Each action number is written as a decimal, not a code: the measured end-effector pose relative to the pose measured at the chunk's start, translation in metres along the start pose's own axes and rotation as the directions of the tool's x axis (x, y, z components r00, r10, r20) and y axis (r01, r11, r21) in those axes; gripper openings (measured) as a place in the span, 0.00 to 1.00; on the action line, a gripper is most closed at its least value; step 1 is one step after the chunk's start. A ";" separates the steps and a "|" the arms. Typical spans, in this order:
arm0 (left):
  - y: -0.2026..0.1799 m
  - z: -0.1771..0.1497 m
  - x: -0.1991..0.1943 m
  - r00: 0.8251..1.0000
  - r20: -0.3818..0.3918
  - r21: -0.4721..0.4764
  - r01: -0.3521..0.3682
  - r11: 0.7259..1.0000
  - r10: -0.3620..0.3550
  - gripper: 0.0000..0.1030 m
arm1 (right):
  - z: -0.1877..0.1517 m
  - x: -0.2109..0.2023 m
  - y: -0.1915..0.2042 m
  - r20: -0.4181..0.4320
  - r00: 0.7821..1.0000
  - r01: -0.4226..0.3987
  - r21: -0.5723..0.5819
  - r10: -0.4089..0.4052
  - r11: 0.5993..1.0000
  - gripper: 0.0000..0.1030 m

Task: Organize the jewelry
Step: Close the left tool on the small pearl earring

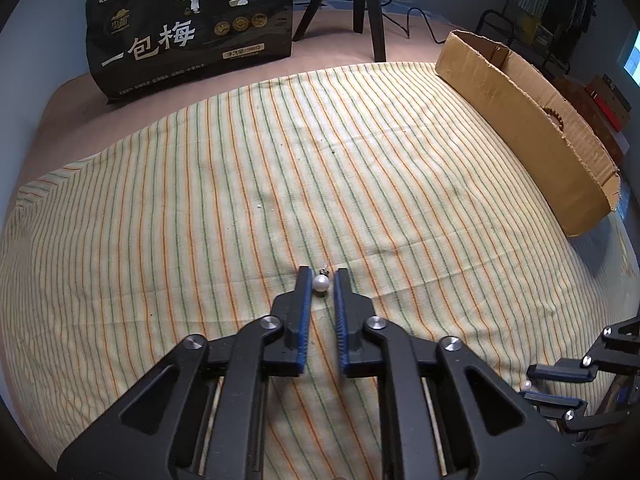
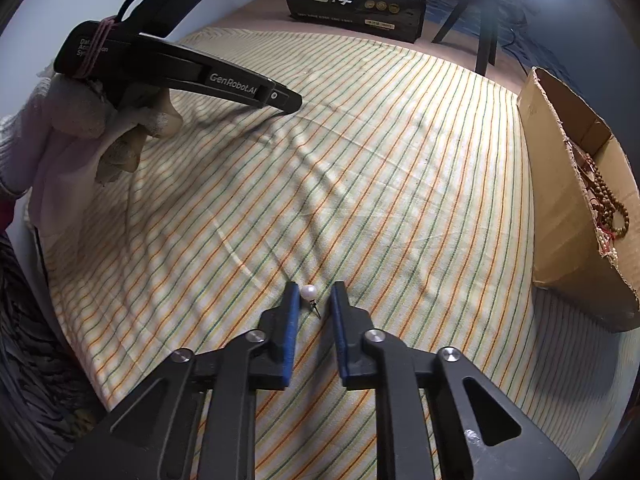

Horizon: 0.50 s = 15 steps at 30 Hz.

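A white pearl earring (image 1: 321,283) lies on the striped cloth between the tips of my left gripper (image 1: 322,278), whose jaws stand open on either side of it without touching. A second pearl earring (image 2: 309,293), with its pin pointing toward me, lies between the tips of my right gripper (image 2: 314,294), also open around it. The right gripper shows in the left wrist view (image 1: 532,382) at the lower right with that pearl (image 1: 527,385) at its tips. A cardboard box (image 2: 560,200) at the right holds brown bead strands (image 2: 608,196).
The striped cloth (image 1: 280,184) covers the surface. A black printed bag (image 1: 192,28) stands at the far edge, black tripod legs (image 1: 368,8) beside it. The cardboard box (image 1: 520,120) runs along the right side. A gloved hand (image 2: 80,140) holds the left gripper's body.
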<state>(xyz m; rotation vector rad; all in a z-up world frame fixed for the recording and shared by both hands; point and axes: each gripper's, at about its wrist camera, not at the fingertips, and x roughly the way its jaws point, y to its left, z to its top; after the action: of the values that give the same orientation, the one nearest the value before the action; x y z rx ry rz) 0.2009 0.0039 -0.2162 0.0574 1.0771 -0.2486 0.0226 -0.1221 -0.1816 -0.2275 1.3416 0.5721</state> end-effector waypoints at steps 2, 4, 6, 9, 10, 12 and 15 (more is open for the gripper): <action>-0.001 0.000 0.001 1.000 0.001 0.005 -0.005 1.000 0.005 0.07 | 0.000 0.000 0.001 -0.001 1.000 -0.002 -0.003 0.002 1.000 0.09; -0.003 0.000 0.001 1.000 0.002 0.007 -0.008 1.000 0.008 0.07 | 0.000 -0.001 0.001 -0.002 1.000 -0.010 -0.002 0.010 1.000 0.07; -0.003 0.001 0.000 1.000 0.000 0.007 -0.012 1.000 0.012 0.06 | -0.001 -0.001 0.000 -0.001 1.000 -0.017 0.005 0.017 1.000 0.07; -0.005 0.001 -0.004 1.000 0.007 0.006 -0.011 1.000 0.011 0.07 | 0.000 -0.004 -0.001 0.005 1.000 -0.025 0.012 0.025 1.000 0.07; -0.006 0.001 -0.007 1.000 0.012 0.006 -0.011 1.000 0.011 0.07 | 0.000 -0.005 -0.001 0.008 1.000 -0.026 0.015 0.026 1.000 0.07; -0.007 0.003 -0.012 1.000 0.024 0.002 -0.007 1.000 0.007 0.07 | 0.002 -0.010 -0.002 0.022 0.999 -0.026 0.020 0.026 0.999 0.07; -0.006 0.006 -0.022 0.999 0.040 -0.009 -0.001 1.000 0.001 0.07 | 0.004 -0.020 -0.005 0.050 0.998 -0.025 0.030 0.023 0.999 0.07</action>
<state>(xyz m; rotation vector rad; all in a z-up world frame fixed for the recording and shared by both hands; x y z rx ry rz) 0.1948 0.0006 -0.1936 0.0448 1.0380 -0.2433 0.0266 -0.1297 -0.1622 -0.1714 1.3052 0.5739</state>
